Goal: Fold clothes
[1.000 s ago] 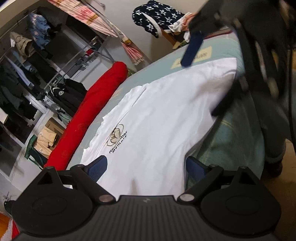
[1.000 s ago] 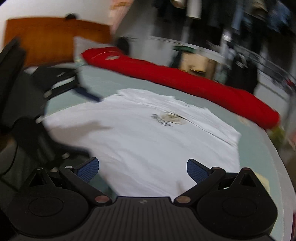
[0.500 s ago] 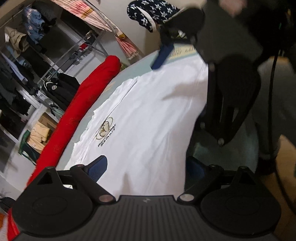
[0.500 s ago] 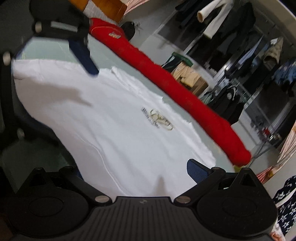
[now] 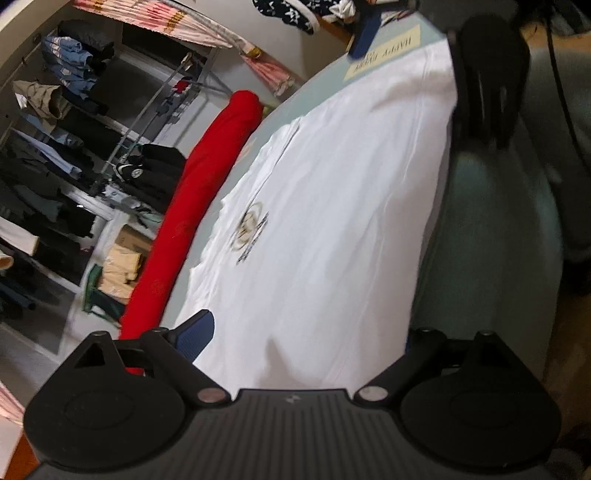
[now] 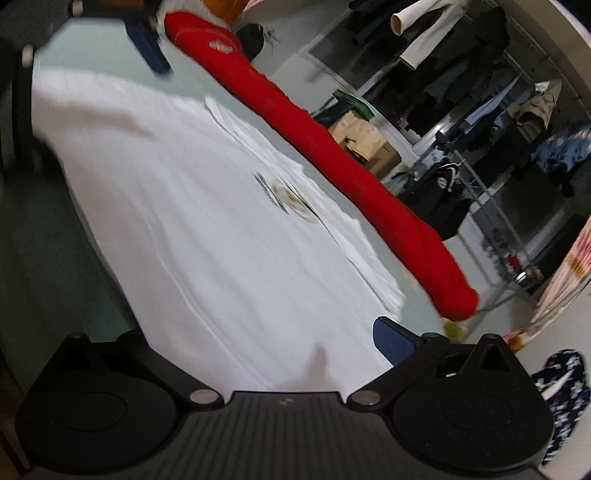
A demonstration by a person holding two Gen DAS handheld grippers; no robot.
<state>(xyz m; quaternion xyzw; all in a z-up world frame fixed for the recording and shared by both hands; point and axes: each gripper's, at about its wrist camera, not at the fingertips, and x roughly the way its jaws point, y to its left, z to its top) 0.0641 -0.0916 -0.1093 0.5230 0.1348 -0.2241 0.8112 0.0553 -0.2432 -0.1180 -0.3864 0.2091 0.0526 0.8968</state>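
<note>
A white T-shirt (image 5: pixel 332 206) with a small chest logo (image 5: pixel 249 229) lies flat on the pale green bed surface (image 5: pixel 491 229). My left gripper (image 5: pixel 301 339) is open at one side edge of the shirt. Its left blue pad (image 5: pixel 195 336) rests beside the cloth, while the right pad is hidden at the bed's edge. At the opposite side my right gripper (image 6: pixel 258 336) is open over the T-shirt (image 6: pixel 207 206). One blue pad (image 6: pixel 391 339) shows there and the other is hidden. Each gripper appears blurred at the far end of the other's view.
A long red bolster (image 5: pixel 199 199) lies along the far side of the bed (image 6: pixel 332 147). Behind it stand racks of hanging clothes (image 5: pixel 55 147) and a cardboard box (image 6: pixel 365 147). A navy star-patterned garment (image 5: pixel 288 11) sits past one end. A printed label (image 5: pixel 384 51) lies near the shirt.
Both grippers have swung apart to opposite side edges of the shirt and come down close to the cloth. The shirt itself still lies flat.
</note>
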